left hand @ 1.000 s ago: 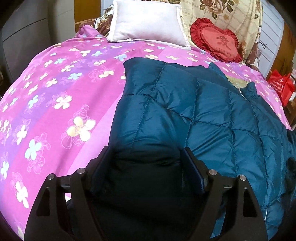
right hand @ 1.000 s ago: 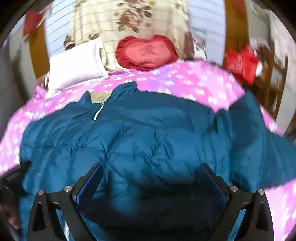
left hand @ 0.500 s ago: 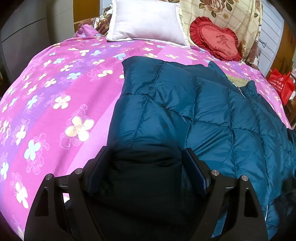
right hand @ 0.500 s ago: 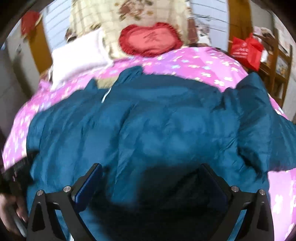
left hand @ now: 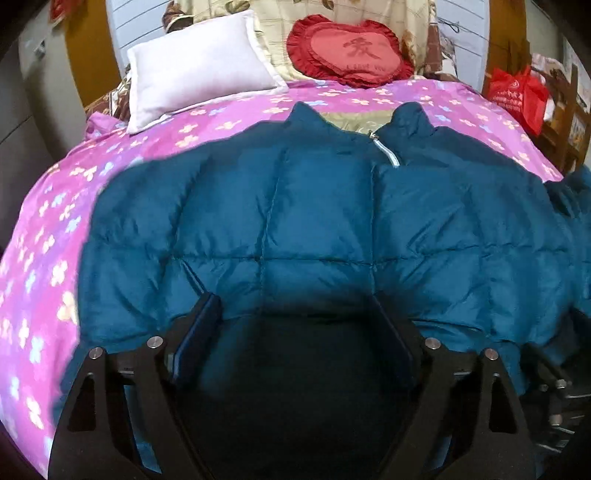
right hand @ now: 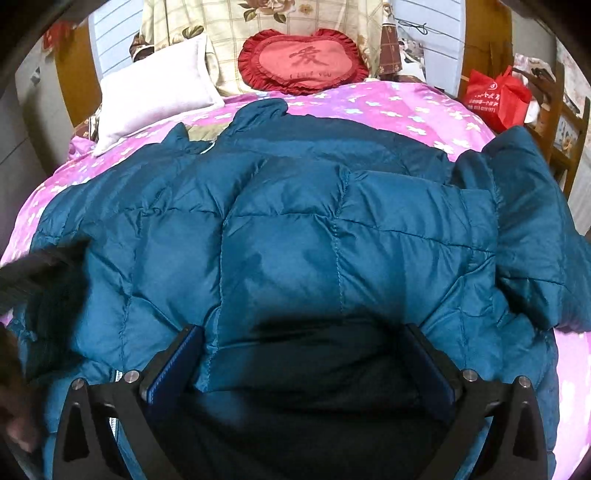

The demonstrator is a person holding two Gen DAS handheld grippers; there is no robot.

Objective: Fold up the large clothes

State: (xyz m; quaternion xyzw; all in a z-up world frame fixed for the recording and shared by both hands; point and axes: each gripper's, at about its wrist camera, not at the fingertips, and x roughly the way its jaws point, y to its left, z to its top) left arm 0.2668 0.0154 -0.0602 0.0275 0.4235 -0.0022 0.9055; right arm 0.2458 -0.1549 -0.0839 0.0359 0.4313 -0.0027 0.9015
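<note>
One jacket (left hand: 317, 221), two pillows (left hand: 195, 70), one red bag (left hand: 517, 96)

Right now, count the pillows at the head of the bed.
2: a white pillow on the left, a red heart-shaped pillow to its right against the floral blanket. More may be hidden.

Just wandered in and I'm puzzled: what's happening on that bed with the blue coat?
A person is folding a teal puffer jacket spread on a pink flowered bedspread, using a handheld gripper in each hand. The left gripper sits over the jacket's lower part, its jaws opening with fabric between them. The right gripper also stands wide over the jacket. One sleeve lies folded over at the right.
</note>
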